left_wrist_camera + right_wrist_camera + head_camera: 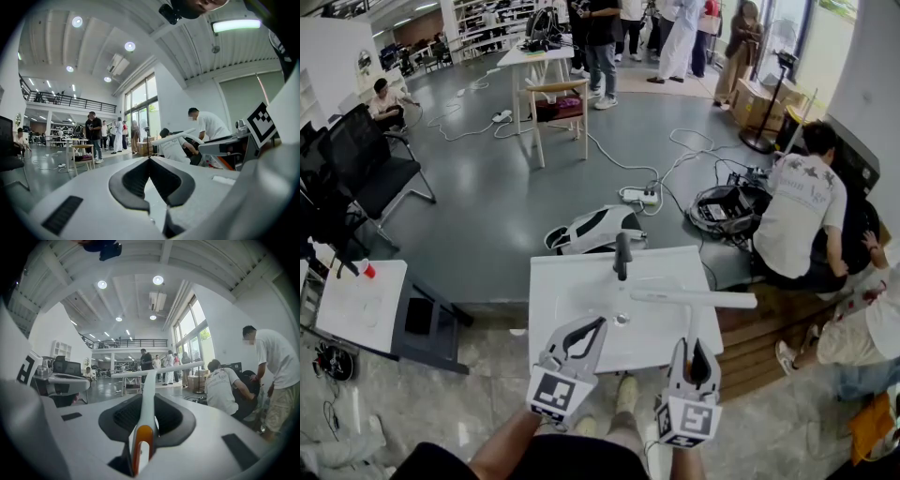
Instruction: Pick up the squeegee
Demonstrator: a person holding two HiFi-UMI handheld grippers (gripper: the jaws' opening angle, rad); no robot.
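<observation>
Squeegee (694, 299) between right gripper (697, 350) fingers (174, 420)

Head view: high, steeply down over table (572, 309). Gripper views: low, level, close behind own jaws. All share squeegee (149, 390).

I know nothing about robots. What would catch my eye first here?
A white T-shaped squeegee stands out, its handle clamped in the right gripper over a small white table. The left gripper beside it is shut and empty. Behind, people stand about a large grey-floored hall.
</observation>
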